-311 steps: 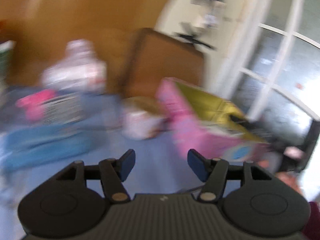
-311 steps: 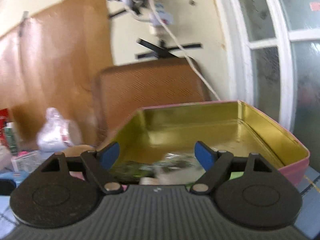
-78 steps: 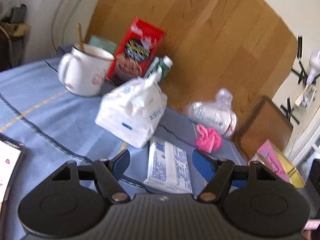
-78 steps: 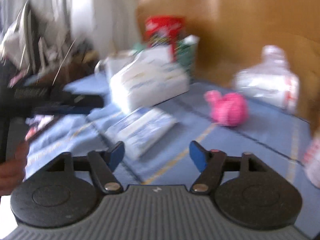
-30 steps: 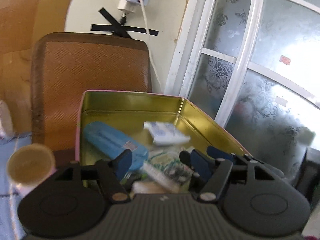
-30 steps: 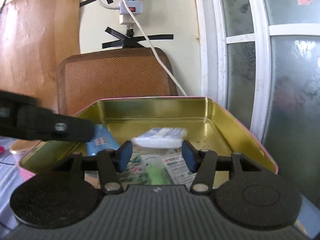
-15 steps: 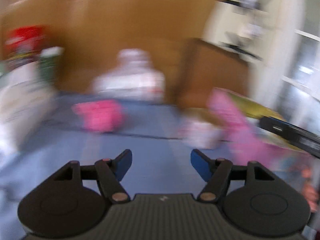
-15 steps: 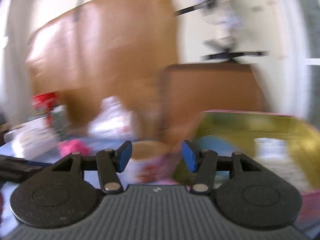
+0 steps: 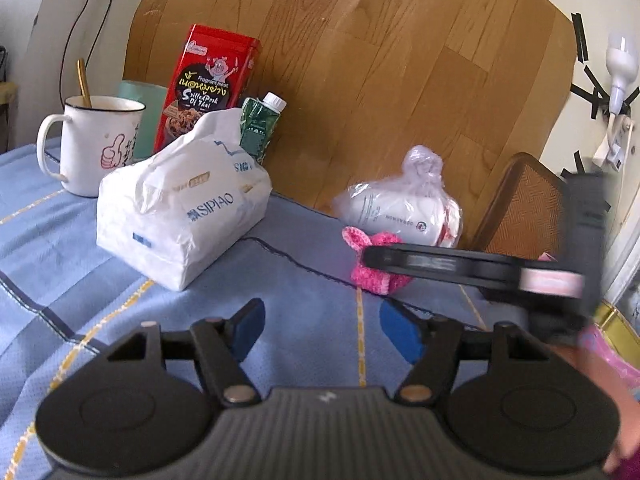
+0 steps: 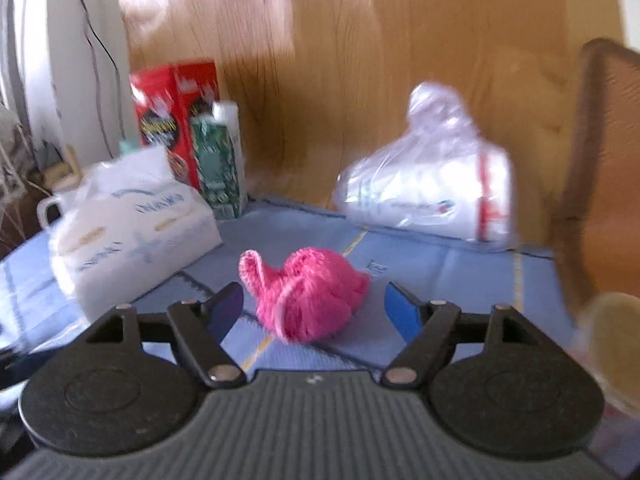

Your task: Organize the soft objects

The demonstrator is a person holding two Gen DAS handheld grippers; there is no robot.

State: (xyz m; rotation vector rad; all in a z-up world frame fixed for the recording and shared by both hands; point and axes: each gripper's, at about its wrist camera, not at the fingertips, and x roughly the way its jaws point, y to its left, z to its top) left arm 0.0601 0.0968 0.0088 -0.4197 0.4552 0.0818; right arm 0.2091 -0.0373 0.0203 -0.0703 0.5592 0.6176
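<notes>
1. While the right gripper hangs with its jaws spread wide and empty, the pink crocheted toy lies on the blue tablecloth directly ahead of the gap, toward the table's back edge and not yet touched.
2. The left gripper is likewise parted and holds nothing; it looks across bare cloth, with the right tool crossing its view in front of the toy.
3. The white tissue pack sits to the toy's left and a clear plastic bag lies behind it against the wooden board; both stand apart from the toy.
4. Risk: yarn is squashy, so a shallow pinch on the loose ear could let the body dangle or slip free.
5. Risk: pads that come in too low could snag and drag the cloth, shifting the mug and cartons.
6. Risk: the two tools are close and could collide.
</notes>
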